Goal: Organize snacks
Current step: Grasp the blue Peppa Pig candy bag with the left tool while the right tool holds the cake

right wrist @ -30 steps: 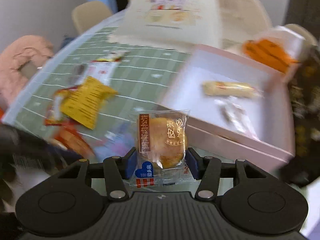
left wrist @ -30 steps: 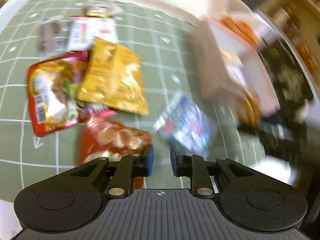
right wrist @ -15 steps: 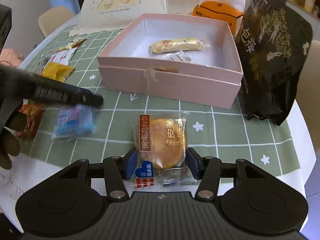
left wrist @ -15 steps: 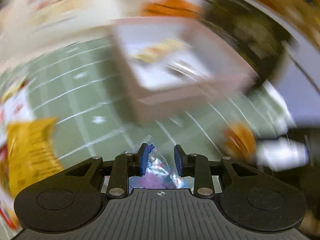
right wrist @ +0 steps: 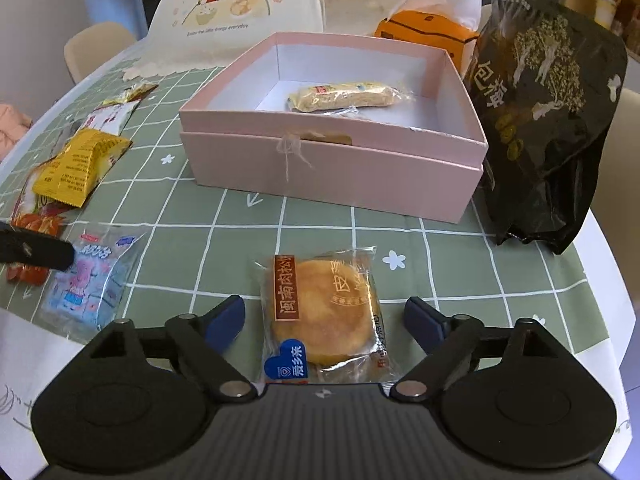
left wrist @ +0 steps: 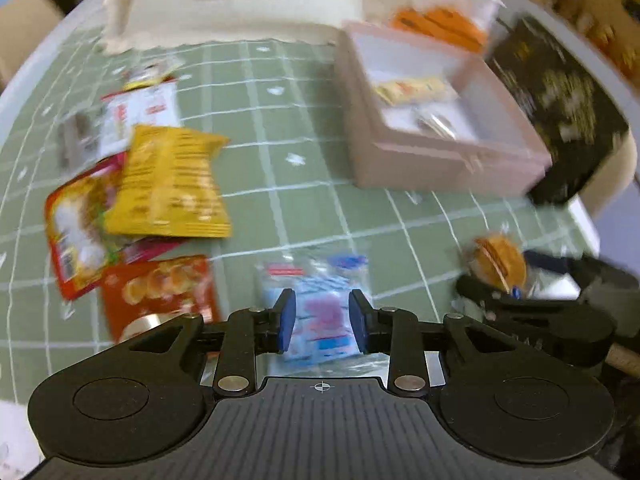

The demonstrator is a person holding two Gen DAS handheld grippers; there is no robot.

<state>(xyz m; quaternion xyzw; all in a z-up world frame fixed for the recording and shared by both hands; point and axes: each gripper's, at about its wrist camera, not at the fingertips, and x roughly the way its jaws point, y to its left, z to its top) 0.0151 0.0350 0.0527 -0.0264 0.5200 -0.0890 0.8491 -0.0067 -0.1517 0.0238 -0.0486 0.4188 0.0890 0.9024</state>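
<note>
My right gripper [right wrist: 324,316] is open, its jaws wide apart on either side of a wrapped round pastry [right wrist: 322,312] that lies on the green checked tablecloth [right wrist: 320,232]. My left gripper [left wrist: 322,322] is open, its blue pads straddling a blue pig-print snack pack [left wrist: 316,304], also seen in the right wrist view [right wrist: 86,280]. The open pink box [right wrist: 332,172] stands behind and holds a yellow snack bar [right wrist: 348,96]. The pastry also shows in the left wrist view [left wrist: 500,264].
A yellow packet [right wrist: 80,164], red packets [left wrist: 160,292] and a white packet [right wrist: 108,116] lie at the left. A black bag [right wrist: 548,120] stands right of the box, an orange carton [right wrist: 424,32] behind it, and a cream illustrated bag [right wrist: 236,12] at the back.
My right gripper has opened and let the pastry down onto the tablecloth. My left gripper has swung back over the blue pack and opened a little wider.
</note>
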